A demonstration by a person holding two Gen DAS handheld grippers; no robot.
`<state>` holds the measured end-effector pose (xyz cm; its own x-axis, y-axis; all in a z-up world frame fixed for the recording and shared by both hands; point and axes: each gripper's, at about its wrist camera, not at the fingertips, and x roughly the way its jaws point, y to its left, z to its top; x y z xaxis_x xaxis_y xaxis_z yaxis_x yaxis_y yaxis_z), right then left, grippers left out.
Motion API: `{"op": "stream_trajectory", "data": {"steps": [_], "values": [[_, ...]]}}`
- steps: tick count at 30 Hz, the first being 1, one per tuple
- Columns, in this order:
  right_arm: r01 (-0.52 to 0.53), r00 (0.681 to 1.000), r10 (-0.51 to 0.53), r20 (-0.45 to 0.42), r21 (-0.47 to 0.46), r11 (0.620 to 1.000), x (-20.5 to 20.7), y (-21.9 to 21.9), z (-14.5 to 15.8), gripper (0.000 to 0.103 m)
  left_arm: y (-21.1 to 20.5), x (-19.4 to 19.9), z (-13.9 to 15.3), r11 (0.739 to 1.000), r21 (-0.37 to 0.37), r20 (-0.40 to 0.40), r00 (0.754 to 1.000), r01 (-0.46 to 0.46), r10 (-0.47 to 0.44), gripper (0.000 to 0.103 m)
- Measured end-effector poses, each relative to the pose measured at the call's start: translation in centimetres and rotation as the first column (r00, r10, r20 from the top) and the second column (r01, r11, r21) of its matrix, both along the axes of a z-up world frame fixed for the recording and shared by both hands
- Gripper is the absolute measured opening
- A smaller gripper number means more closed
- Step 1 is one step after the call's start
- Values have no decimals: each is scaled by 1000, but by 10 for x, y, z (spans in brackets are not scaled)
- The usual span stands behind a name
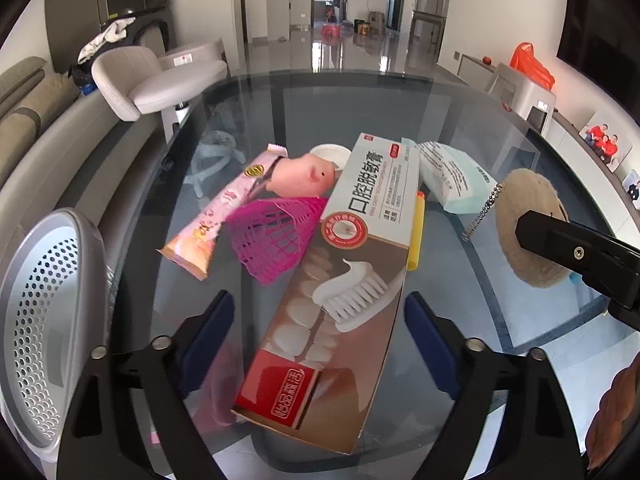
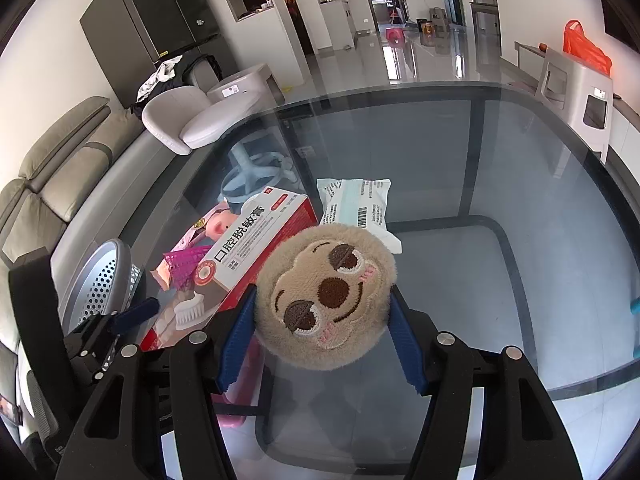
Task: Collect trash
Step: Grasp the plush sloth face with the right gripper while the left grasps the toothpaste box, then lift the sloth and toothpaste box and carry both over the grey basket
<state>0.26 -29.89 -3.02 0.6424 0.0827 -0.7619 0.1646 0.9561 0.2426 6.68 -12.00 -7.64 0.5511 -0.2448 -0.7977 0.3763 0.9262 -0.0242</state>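
Observation:
My right gripper [image 2: 322, 324] is shut on a round tan plush face keychain [image 2: 324, 296], held above the glass table [image 2: 520, 184]; it also shows in the left wrist view [image 1: 528, 228] with its bead chain. My left gripper [image 1: 320, 336] is open, its blue pads on either side of a long toothpaste box [image 1: 344, 280] that lies on the table, not touching it. Beyond the box lie a pink wrapper [image 1: 224, 212], a pink plastic net [image 1: 276, 232], a pink pig toy [image 1: 304, 176], a yellow tube [image 1: 418, 232] and a wipes pack [image 1: 452, 176].
A grey perforated bin [image 1: 44, 320] stands at the table's left edge, also in the right wrist view [image 2: 100, 280]. A sofa [image 1: 36, 112] and a white chair [image 1: 160, 80] stand to the left. A white stool with an orange bag [image 1: 528, 68] stands at the far right.

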Motion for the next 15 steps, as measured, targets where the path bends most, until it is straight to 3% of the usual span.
{"op": "stream_trajectory", "data": {"steps": [4, 15], "values": [[-1, 1000, 1, -5, -3, 1000, 1, 0, -2, 61, -2, 0, -7, 1000, -22, -46, 999, 6, -7, 66], [5, 1000, -5, 7, -1, 1000, 1, -1, 1, 61, 0, -17, 5, 997, -59, -10, 999, 48, -49, 53]]}}
